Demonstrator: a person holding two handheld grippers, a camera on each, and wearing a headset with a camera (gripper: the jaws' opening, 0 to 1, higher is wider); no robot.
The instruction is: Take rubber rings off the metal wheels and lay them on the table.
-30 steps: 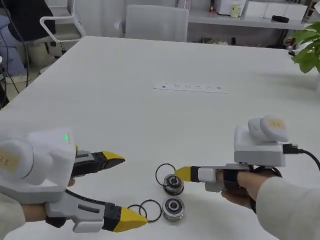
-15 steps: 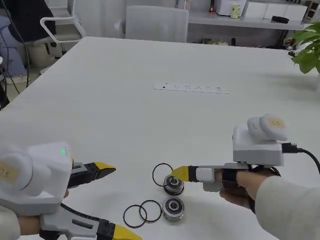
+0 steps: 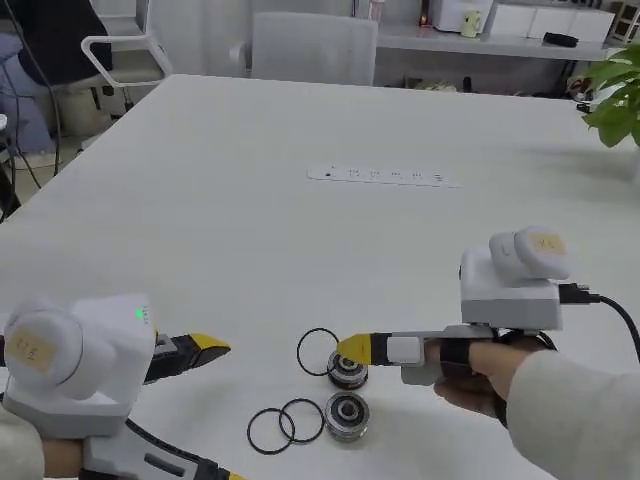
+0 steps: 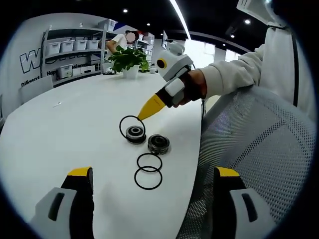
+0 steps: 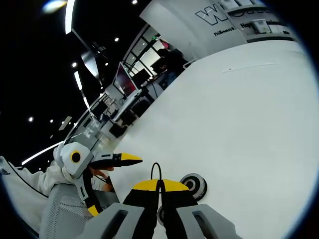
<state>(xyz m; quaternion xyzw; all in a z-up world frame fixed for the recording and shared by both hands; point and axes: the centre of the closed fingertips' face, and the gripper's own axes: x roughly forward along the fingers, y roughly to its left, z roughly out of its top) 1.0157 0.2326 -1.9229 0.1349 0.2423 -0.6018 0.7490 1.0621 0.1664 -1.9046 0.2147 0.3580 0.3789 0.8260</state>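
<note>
Two metal wheels sit near the table's front edge, one (image 3: 347, 371) just below my right gripper's tips and one (image 3: 346, 413) nearer me. My right gripper (image 3: 345, 349) is shut on a thin black rubber ring (image 3: 303, 343) that hangs tilted against the farther wheel. In the right gripper view that ring (image 5: 156, 172) rises edge-on from between the shut jaws, with a wheel (image 5: 193, 185) beside it. Two loose rings (image 3: 268, 431) (image 3: 300, 420) lie overlapping on the table. My left gripper (image 3: 222, 412) is open at the lower left, and its jaws flank the loose rings (image 4: 148, 178) and wheels (image 4: 158, 144) from a distance.
A flat white socket panel (image 3: 380, 175) is set in the middle of the white table (image 3: 250, 200). Chairs (image 3: 312, 45) stand at the far side and a green plant (image 3: 612, 95) at the right edge. In the left gripper view a mesh chair back (image 4: 249, 149) stands next to the table.
My left gripper has drawn back toward me, its lower jaw leaving the picture. My right gripper has shifted slightly left with the ring in its jaws.
</note>
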